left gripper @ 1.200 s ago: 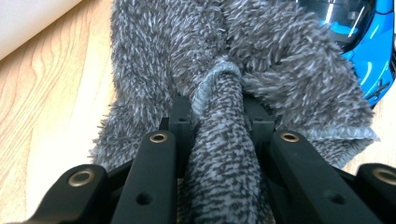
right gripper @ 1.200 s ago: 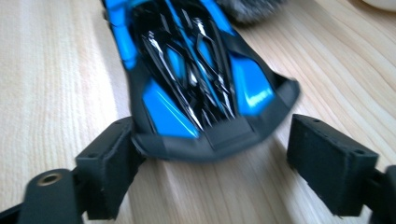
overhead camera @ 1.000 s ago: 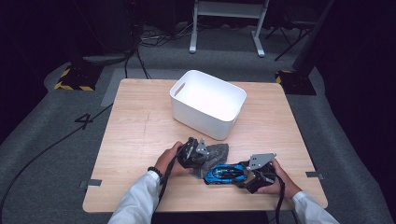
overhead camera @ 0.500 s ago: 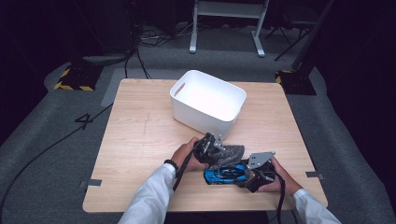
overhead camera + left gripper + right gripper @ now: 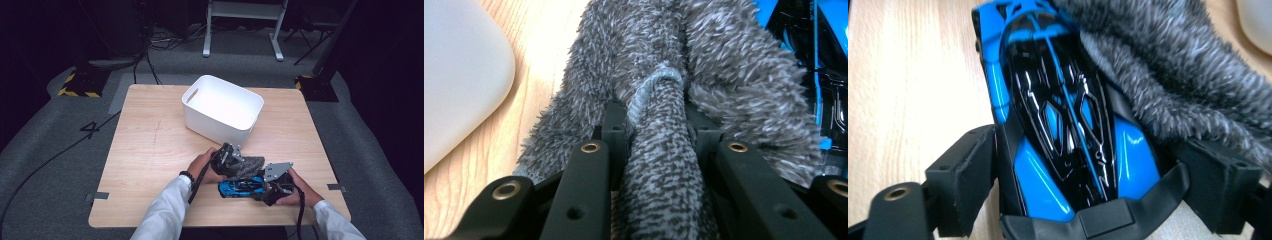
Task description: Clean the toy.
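— Where do my left tongs point(image 5: 235, 161) stand?

— Pinched tight on a fold of the grey fluffy cloth point(image 5: 704, 85); in the left gripper view the jaws squeeze a rolled ridge of it between them, and the rest of the cloth spreads out ahead over the wooden surface point(image 5: 150, 145); its far edge lies against the blue toy car point(image 5: 824, 75).

— And my right tongs point(image 5: 265, 186)?

— Spread wide around the tail of the car point(image 5: 1063, 125); in the right gripper view each jaw sits against one flank of it, so I read it as gripped across its width; the car lies flat on the surface, nose pointing away from the tongs.

— How do cloth and car sit together?

— Touching; the cloth point(image 5: 1188, 75) drapes over the car's right front quarter in that view; from the high view the cloth point(image 5: 248, 164) lies just behind the car point(image 5: 240, 188), both near the front edge of the surface.

— The white bin point(image 5: 222, 107)?

— Upright, toward the far side of the surface, just beyond the cloth; its rounded corner point(image 5: 459, 70) shows pale at the left in the left gripper view; whether the cloth touches it I cannot tell.
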The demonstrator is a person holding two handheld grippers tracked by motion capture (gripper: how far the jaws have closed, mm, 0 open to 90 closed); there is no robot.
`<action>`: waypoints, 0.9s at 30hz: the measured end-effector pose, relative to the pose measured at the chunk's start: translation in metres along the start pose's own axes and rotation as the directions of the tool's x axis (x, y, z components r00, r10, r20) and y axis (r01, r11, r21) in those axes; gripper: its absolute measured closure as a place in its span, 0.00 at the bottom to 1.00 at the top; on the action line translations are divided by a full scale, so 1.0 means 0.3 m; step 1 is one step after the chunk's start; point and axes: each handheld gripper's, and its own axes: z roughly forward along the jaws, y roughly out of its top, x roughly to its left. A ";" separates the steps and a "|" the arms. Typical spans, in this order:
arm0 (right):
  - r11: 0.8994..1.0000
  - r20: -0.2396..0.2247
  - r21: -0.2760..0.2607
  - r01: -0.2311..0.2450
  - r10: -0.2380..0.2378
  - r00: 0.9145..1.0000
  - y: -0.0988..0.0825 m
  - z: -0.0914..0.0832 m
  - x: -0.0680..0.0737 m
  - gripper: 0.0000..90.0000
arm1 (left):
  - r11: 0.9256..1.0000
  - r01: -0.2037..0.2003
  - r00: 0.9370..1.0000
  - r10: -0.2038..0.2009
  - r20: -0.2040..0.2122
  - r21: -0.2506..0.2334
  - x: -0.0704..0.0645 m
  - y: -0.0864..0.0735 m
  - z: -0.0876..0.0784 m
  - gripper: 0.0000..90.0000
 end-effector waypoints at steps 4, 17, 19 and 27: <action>1.000 -0.013 0.000 0.008 -0.008 1.000 -0.001 -0.001 -0.001 0.20 | 1.000 -0.014 1.000 0.014 -0.004 0.012 -0.006 -0.001 -0.006 0.80; 0.999 -0.019 0.017 0.043 -0.043 0.999 -0.002 -0.006 0.009 0.22 | 0.999 0.023 0.999 -0.022 -0.033 0.034 0.000 -0.154 -0.108 0.81; 0.999 -0.018 0.019 0.040 -0.040 0.999 -0.003 -0.008 0.009 0.22 | 0.999 0.028 0.999 -0.027 -0.031 0.036 -0.012 -0.190 -0.132 0.81; 1.000 0.004 0.016 0.024 -0.024 1.000 -0.001 -0.002 0.018 0.21 | 1.000 0.003 1.000 -0.003 -0.018 0.030 -0.117 -0.272 -0.191 0.81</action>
